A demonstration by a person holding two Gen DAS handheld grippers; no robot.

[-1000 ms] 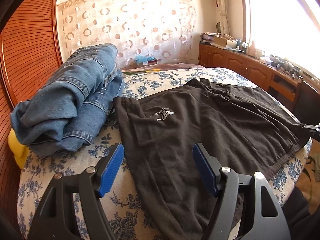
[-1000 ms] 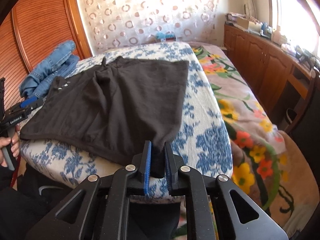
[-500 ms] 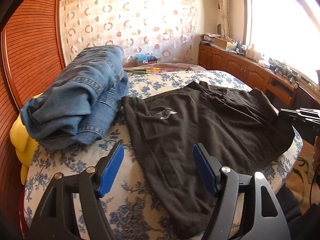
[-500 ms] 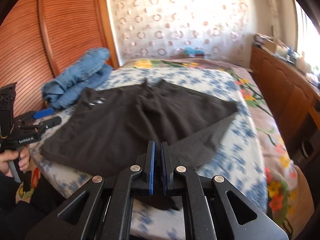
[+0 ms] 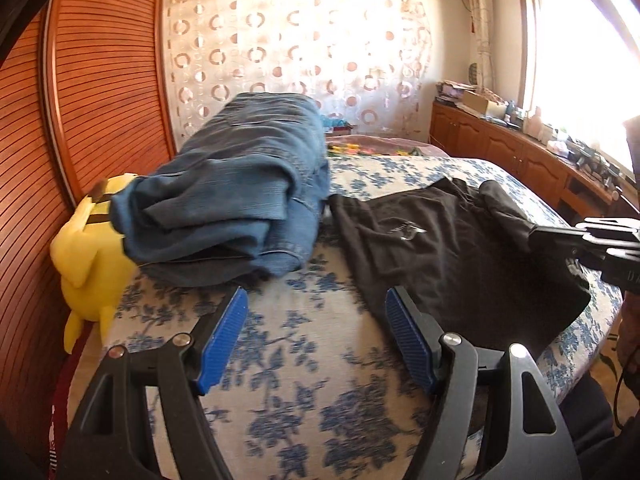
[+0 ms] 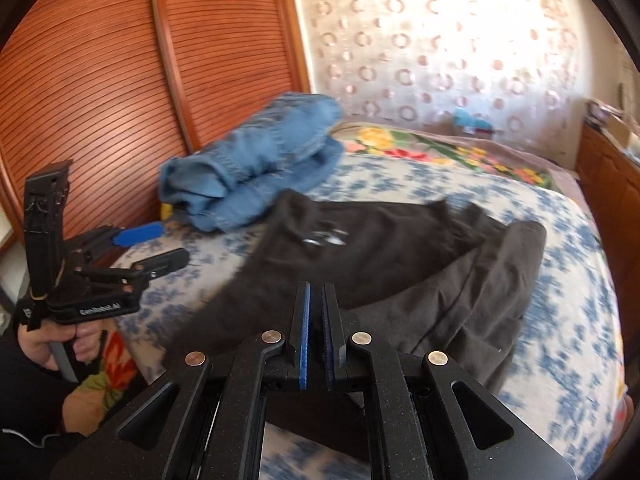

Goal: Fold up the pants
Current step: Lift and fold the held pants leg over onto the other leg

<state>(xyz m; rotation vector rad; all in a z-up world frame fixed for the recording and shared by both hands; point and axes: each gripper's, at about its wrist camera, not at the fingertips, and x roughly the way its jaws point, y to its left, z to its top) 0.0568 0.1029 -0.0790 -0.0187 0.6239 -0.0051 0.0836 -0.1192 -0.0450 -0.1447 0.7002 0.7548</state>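
Dark brown pants with a small white logo lie on the blue-flowered bed; they also show in the right wrist view. My right gripper is shut on an edge of the pants and holds one leg folded over toward the left; it shows at the right edge of the left wrist view. My left gripper is open and empty over bare bedspread, left of the pants; it also shows in the right wrist view.
A pile of folded blue jeans lies at the bed's left, resting on a yellow plush toy. A wooden slatted wardrobe stands left. A wooden cabinet runs along the right under the window.
My right gripper has carried the pants edge leftward across the bed, folding the leg over. My left gripper has drifted left off the pants, staying open.
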